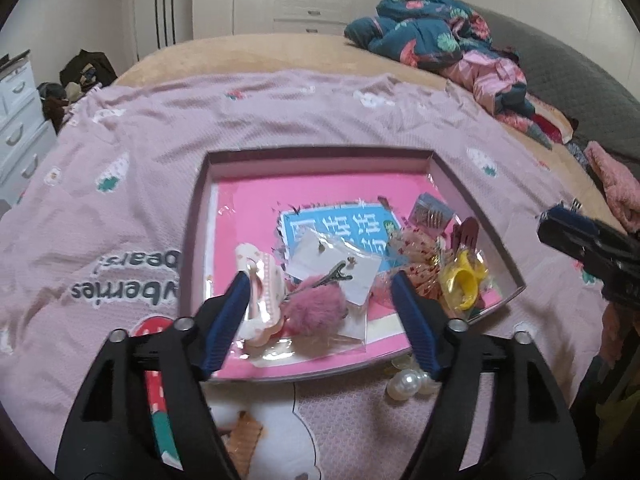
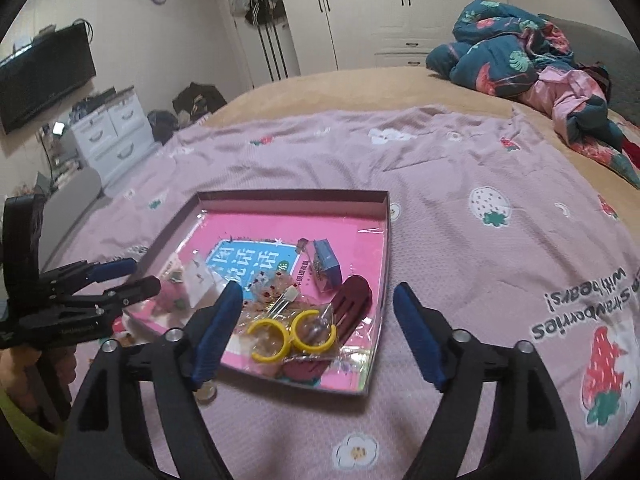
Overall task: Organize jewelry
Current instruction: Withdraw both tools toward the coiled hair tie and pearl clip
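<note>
A shallow pink-lined box (image 1: 200, 216) (image 2: 385, 236) lies on the bed and holds jewelry. In the left wrist view it contains a pink fluffy pom-pom clip (image 1: 316, 308), a pink-white hair claw (image 1: 260, 280), a bagged earring card (image 1: 340, 264), yellow hoop earrings (image 1: 464, 280) and a dark red claw clip (image 1: 466, 234). My left gripper (image 1: 320, 276) is open and empty above the pom-pom. A pearl piece (image 1: 404, 384) lies outside the box's near edge. My right gripper (image 2: 318, 292) is open and empty above the yellow hoops (image 2: 292, 334) and red clip (image 2: 352, 300).
A pink strawberry-print blanket (image 1: 120, 184) (image 2: 480, 184) covers the bed. A heap of blue and pink clothes (image 1: 440, 36) (image 2: 532, 64) lies at the far right. A white drawer unit (image 2: 108, 136) and wall TV (image 2: 44, 76) stand left. A small blue box (image 2: 328, 264) sits in the tray.
</note>
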`<state>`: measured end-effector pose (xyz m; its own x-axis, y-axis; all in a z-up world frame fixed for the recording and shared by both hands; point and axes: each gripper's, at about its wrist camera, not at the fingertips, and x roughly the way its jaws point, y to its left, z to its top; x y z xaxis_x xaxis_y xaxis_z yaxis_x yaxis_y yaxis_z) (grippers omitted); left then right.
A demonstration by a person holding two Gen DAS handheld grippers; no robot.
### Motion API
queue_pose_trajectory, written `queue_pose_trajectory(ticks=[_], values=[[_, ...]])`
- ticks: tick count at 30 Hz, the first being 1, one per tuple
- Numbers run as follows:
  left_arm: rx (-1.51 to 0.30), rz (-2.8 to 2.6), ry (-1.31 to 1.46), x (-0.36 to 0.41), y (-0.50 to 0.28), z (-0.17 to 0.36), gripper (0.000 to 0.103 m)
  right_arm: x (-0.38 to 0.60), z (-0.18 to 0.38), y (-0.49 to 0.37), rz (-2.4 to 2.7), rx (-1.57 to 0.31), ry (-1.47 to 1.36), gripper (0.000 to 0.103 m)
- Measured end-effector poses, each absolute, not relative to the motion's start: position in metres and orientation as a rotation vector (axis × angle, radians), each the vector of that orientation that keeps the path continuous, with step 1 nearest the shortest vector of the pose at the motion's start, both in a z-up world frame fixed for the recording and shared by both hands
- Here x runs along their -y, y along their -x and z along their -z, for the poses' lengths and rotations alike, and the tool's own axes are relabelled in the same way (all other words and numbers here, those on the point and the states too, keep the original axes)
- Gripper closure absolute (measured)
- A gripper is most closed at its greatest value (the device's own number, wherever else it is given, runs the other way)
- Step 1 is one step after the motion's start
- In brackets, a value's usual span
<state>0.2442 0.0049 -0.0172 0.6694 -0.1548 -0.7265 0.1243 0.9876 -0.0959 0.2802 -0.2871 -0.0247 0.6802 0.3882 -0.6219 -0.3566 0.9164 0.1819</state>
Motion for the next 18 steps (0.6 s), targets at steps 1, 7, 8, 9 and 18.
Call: queue_pose_trajectory(ticks=[1, 7, 8, 9, 18], values=[[-0.811, 0.152, 0.042, -0.006, -0.241, 0.012, 0.030, 0.289, 0.021, -0.275, -0.416, -0.696, -0.048, 0.020], [-0.738, 0.124, 0.073, -0.016, -0.215, -0.016, 0.012, 0.300, 0.003, -0.247, -0.424, -0.633, -0.067, 0.012], [-0.727, 0.119, 0.072, -0.016, -0.210, -0.021, 0.011, 0.300, 0.000, -0.243, -0.426, -0.625, -0.067, 0.012], [-0.720, 0.116, 0.070, -0.017, -0.207, -0.024, 0.011, 0.301, -0.002, -0.239, -0.430, -0.619, -0.065, 0.011], [-0.680, 0.088, 0.066, -0.023, -0.172, -0.033, 0.010, 0.296, -0.019, -0.209, -0.459, -0.571, -0.042, 0.011]])
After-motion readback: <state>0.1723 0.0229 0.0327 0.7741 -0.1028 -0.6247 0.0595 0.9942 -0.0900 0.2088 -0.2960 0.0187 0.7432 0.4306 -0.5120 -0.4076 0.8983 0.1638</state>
